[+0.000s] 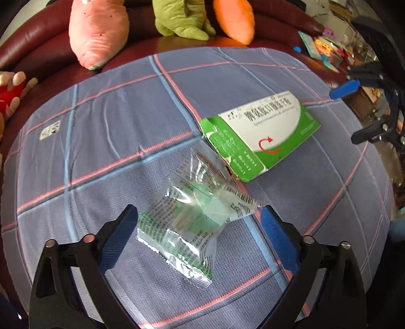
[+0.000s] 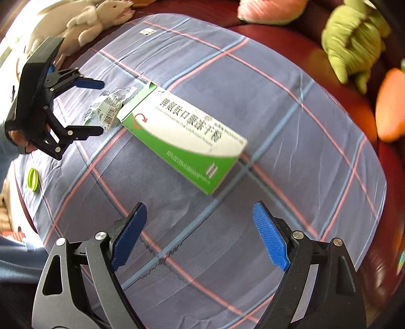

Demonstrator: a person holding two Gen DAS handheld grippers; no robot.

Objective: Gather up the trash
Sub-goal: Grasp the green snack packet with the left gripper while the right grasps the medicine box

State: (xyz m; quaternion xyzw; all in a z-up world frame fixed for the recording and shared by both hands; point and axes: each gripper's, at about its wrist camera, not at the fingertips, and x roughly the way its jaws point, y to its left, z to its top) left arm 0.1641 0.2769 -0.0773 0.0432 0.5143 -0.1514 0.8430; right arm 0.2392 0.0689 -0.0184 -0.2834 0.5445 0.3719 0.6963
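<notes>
A: Left gripper is down over the clear plastic wrapper, fingers spread wide, one on each side of it. The pads aren't pressing on it, so nothing is grasped.

B: And that wrapper lies crumpled on the checked cloth that covers the surface, around its middle, with green print and a barcode strip showing.

A: Just beside it, the green and white medicine box. Its opened flap end touches or overlaps the wrapper's far tip; I can't tell which.

B: From the right wrist view, the right gripper hangs over bare cloth, fingers released and apart, the box lying flat a little ahead of them.

A: You also see the left gripper from there, straddling the wrapper, with a hand behind it.

B: A small lime-green cap sits near the cloth's edge on that side.

A: Along the far edge, on the dark red sofa: a pink plush, a green plush and an orange plush.

B: A white plush rabbit lies past another edge.
</notes>
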